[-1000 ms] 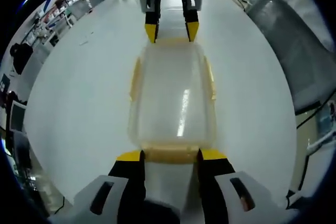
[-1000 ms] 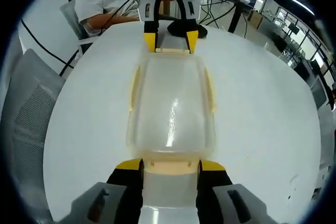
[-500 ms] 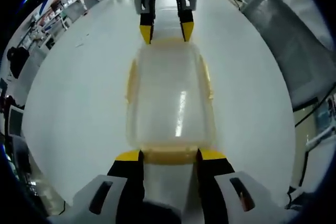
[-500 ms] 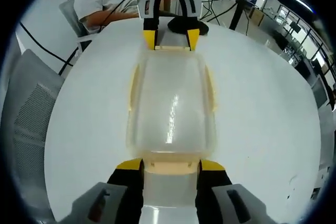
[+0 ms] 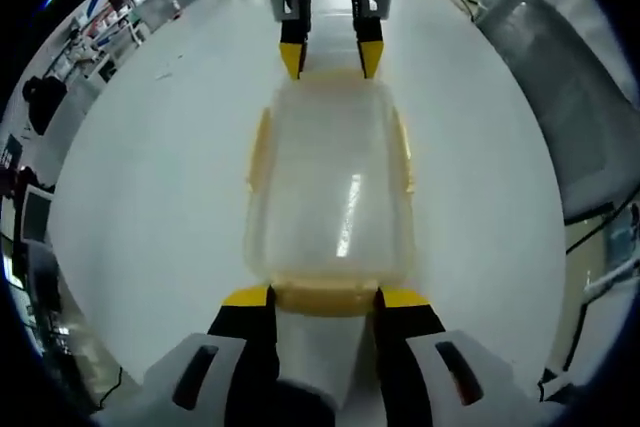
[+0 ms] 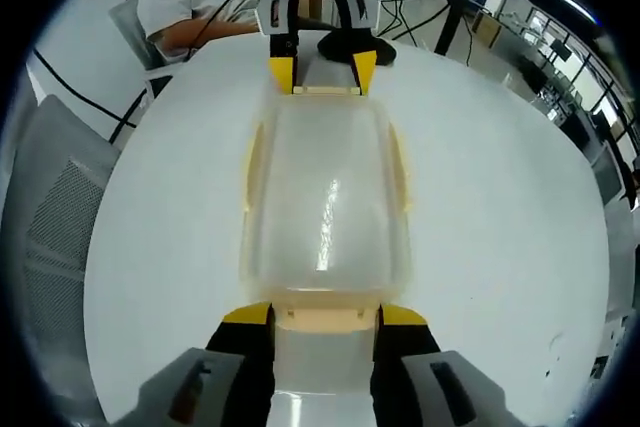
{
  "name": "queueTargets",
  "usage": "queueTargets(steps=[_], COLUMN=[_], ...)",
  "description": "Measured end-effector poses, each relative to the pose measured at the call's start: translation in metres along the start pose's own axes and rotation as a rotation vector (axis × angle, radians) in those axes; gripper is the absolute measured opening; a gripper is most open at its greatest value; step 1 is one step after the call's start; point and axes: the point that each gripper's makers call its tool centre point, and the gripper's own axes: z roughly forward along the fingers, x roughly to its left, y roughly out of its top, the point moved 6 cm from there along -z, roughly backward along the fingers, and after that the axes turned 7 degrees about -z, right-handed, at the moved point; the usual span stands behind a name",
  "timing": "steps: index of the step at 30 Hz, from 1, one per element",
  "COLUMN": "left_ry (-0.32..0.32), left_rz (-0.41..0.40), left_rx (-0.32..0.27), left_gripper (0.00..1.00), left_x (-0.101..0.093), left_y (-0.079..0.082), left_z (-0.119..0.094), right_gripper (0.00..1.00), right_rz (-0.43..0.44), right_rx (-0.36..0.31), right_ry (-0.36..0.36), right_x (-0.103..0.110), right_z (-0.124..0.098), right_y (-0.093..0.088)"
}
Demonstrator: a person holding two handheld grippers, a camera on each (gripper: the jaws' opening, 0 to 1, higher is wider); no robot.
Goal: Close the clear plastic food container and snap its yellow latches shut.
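- Nearby, a grey mesh chair stands beside the smooth white round table.
- Frosted rounded container: left gripper and right gripper, both spread, bracket its yellow end latches.

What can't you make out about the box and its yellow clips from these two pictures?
- Near end clip, left gripper view: whether snapped, its lower part sits between the left tongs.
- Far end clip, right gripper view: small, between the tongs' tips.
- Container: contents, blurred by cloudy lid and glare.
- Side clips: seen edge-on, state unclear.
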Motion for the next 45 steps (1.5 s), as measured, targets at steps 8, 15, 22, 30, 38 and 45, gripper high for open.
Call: queueTargets(steps=[8,15,22,30,38,45], left_ry=[0.007,0.027,0.037,0.044,0.054,0.058], left_rz=[0.020,0.029,0.029,0.026,0.040,0.046], left_rx=[0.028,0.019,-0.001,-0.012,-0.029,-0.034], left_gripper=[0.35,0.35,0.35,0.35,0.35,0.35], left_x=[-0.004,-0.005,-0.003,-0.005,-0.002,-0.004], left_y=[0.001,0.008,0.015,0.024,0.037,0.047], left_z=[-0.012,-0.024,-0.038,-0.046,-0.053,-0.054], right_gripper=[0.34,0.35,0.35,0.35,0.35,0.35], right_rz=[-0.011,-0.011,-0.006,-0.021,-0.006,0.001], right_rx=[-0.021,-0.023,-0.039,-0.037,-0.053,-0.060], right_ry=[-0.006,-0.034,-0.044,-0.050,-0.063,-0.060], right_x=[0.007,0.007,0.005,0.005,0.004,0.005], right_z=[-0.012,-0.024,-0.035,-0.049,-0.062,-0.070], right_y=[0.007,0.008,0.009,0.007,0.002,-0.006])
